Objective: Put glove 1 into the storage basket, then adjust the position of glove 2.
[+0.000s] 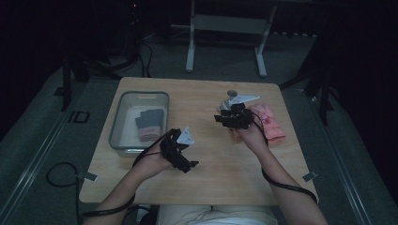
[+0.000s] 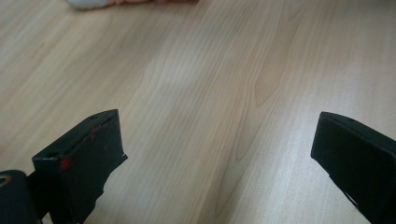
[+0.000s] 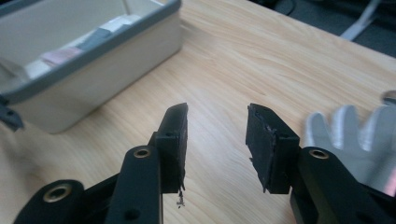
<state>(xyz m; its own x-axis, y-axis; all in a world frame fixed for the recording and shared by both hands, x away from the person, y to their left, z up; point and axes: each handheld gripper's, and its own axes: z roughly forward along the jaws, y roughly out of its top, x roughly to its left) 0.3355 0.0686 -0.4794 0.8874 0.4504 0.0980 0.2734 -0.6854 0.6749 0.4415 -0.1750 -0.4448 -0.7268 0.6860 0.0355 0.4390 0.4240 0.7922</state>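
My left gripper [image 1: 184, 151] hovers over the front middle of the wooden table [image 1: 211, 159], held in a hand. In the left gripper view its jaws [image 2: 217, 119] stand wide apart over bare wood with nothing between them. My right gripper [image 1: 220, 118] is right of centre and points toward the grey bin [image 1: 141, 94]. Its jaws [image 3: 217, 112] are partly apart and hold nothing. A pink cloth [image 1: 270, 123] lies on the table just right of the right hand. Folded dark and pink cloths [image 1: 149, 124] lie inside the bin [image 3: 93, 60].
The bin sits at the table's left side, its wall near the left gripper. A pale pink edge [image 2: 93, 3] lies at the top of the left gripper view. A blurred silvery toothed piece [image 3: 350, 135] sits beside the right jaw. A metal stand [image 1: 225, 28] rises beyond the table.
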